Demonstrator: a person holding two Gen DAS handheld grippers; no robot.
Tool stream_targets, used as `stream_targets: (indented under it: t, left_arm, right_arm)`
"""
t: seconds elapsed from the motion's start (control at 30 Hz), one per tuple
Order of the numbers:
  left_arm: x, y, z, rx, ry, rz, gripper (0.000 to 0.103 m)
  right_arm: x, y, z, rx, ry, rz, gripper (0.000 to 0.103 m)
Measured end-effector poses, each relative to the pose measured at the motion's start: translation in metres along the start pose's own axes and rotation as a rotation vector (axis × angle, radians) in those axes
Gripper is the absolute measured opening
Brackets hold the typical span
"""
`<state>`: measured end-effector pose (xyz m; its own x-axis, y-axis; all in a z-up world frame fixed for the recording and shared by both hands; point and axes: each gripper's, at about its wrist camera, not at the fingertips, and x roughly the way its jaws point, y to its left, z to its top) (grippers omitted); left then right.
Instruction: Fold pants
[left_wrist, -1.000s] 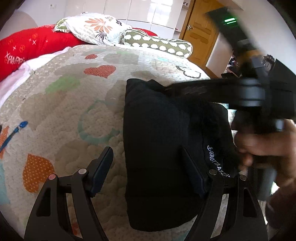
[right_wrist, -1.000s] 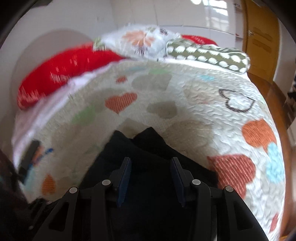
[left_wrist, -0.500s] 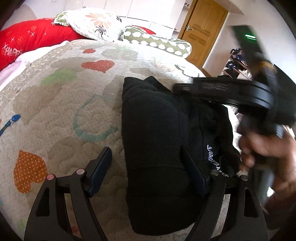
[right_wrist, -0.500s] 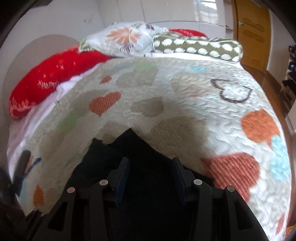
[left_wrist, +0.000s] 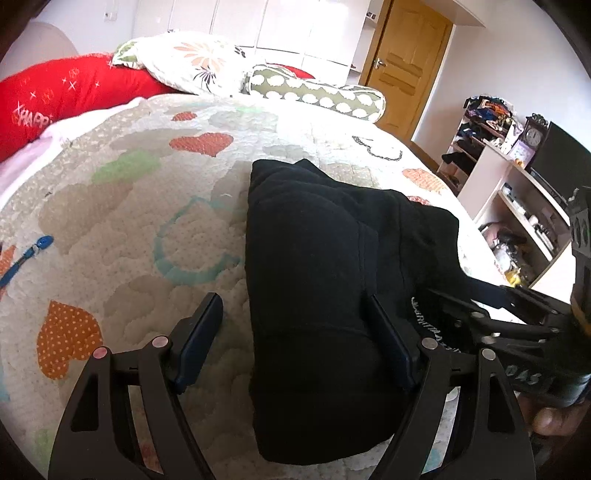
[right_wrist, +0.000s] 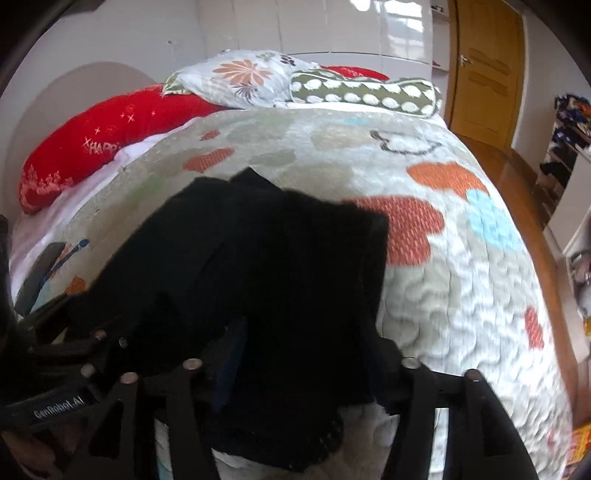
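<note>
I look down along my left gripper (left_wrist: 295, 336) at a slant toward the bed. Its jaws stand wide apart: the left finger (left_wrist: 199, 339) hangs over bare quilt (left_wrist: 122, 236), and the right finger (left_wrist: 391, 347) sits over the near part of the black pants (left_wrist: 317, 266). Nothing is pinched between them; the pads do not press on the cloth.

The pants lie folded into a thick dark bundle on the quilt, near the close edge of the bed and toward its right side, well short of the pillows. A line of white lettering (left_wrist: 424, 325) shows on the cloth at the bundle's right edge.

My right gripper (right_wrist: 306, 373) also tilts downward, low at the bundle's near right corner. In the left view it comes in from the right edge, fingers pointing left toward the lettering, with part of the hand (left_wrist: 557, 421) under it. Its jaws have just been opening and now stand well apart. The pants' near edge lies between them, but in this blurred, dark view I cannot tell whether either pad touches the cloth.

At the head of the bed lie a red pillow (right_wrist: 103, 144), a floral pillow (right_wrist: 240, 77) and a green spotted bolster (right_wrist: 365, 92). A wooden door (right_wrist: 484, 70) stands beyond.
</note>
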<state>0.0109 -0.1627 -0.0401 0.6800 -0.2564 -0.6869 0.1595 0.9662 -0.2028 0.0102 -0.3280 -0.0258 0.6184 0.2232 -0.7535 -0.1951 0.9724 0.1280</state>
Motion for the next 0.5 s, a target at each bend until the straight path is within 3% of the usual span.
stream_targets:
  t: [0.33,0.5]
  left_arm:
    - [-0.020,0.000,-0.001,-0.011,-0.015,0.018,0.081]
    - [-0.032,-0.003,-0.004,-0.013,-0.014,0.037,0.081]
  right_arm:
    - [-0.048,-0.008,-0.010,0.079,-0.091,0.041,0.061]
    - [-0.055,-0.001,-0.008,0.076,-0.095,0.053,0.067]
